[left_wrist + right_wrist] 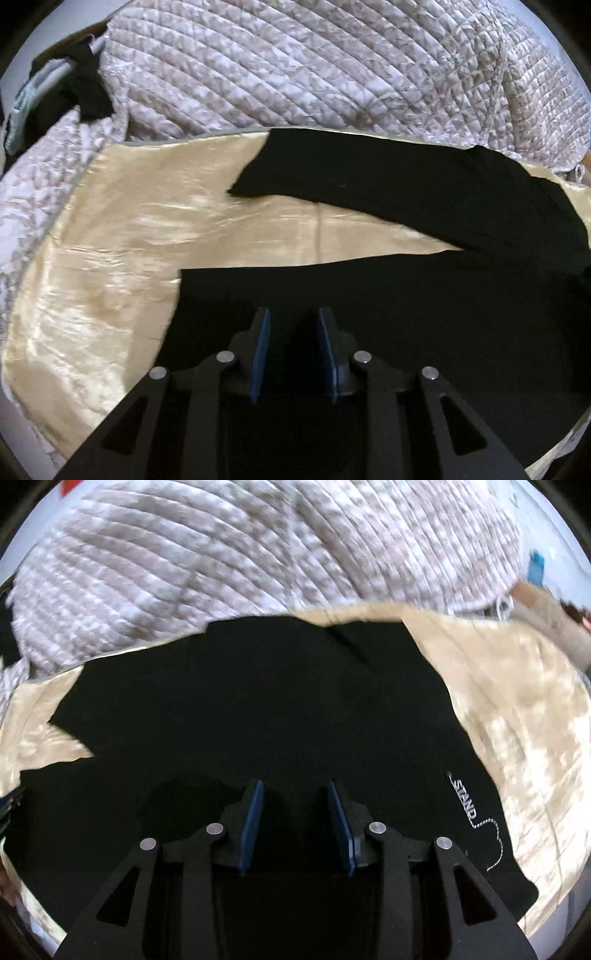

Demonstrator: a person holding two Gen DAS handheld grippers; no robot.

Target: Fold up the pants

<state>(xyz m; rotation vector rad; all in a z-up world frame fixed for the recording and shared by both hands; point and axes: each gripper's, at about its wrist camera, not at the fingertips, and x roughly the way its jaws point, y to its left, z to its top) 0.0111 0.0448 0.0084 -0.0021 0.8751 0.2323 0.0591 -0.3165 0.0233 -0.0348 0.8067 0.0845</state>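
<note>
- Pants (424, 295) lie spread on a cream satin sheet (110, 258), directly ahead of and beneath both hand-held grippers as I run the rig remotely.
- Ahead of the left hand-held gripper (293, 321), one leg (332, 177) angles off toward the quilt (295, 66); the nearer leg runs flat under its fingers, with a wedge of sheet showing between the two.
- My left hand-held gripper has its blue pads apart, with only flat black cloth visible in the gap and nothing pinched that I can make out.
- My right hand-held gripper (295, 794) is likewise parted, poised over the broad upper part of the garment, with white lettering (465, 797) and a loose white cord (495, 842) off to its right.
- Judged from this layout, the step in hand is taking hold of the near edge for a first fold, leg over leg.
- To do it well, I would bring each pair of pads onto an actual hem or seam edge, not the middle of the panel, and pinch one layer cleanly.
- Both ends should lift together, so the cloth does not twist or drag the slippery sheet.
- The garment reads as soft, matte, plain black, mostly flat with few wrinkles; the far leg's hem looks slightly crooked.
- A dark rag-like item (85, 92) hangs beyond the left hand-held gripper, well apart.
</note>
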